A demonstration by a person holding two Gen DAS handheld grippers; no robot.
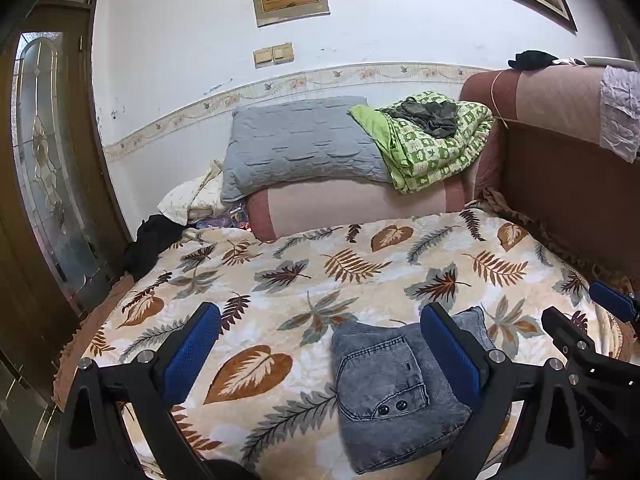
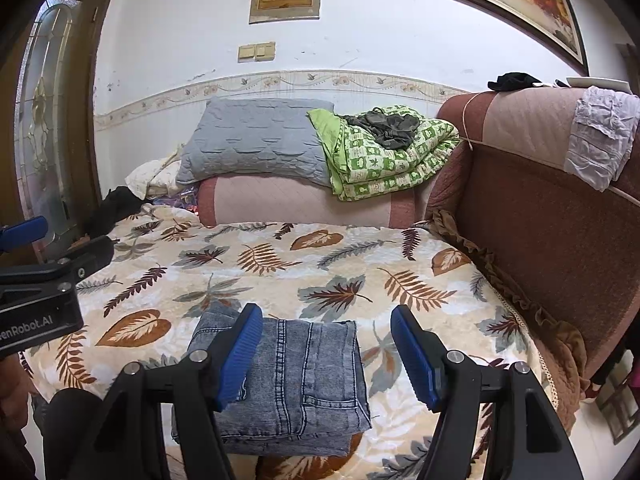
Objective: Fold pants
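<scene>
Grey denim pants [image 2: 280, 380] folded square near the bed's [image 2: 360, 248] front edge: leave both tools, left tool [image 1: 320, 344] and right tool [image 2: 326, 344], wide open, empty, clear of the stack.

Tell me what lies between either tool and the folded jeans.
Nothing visible. The folded jeans lie alone on the leaf-print blanket, with the open right tool and open left tool just above them. Pillow and quilt sit farther back.
</scene>
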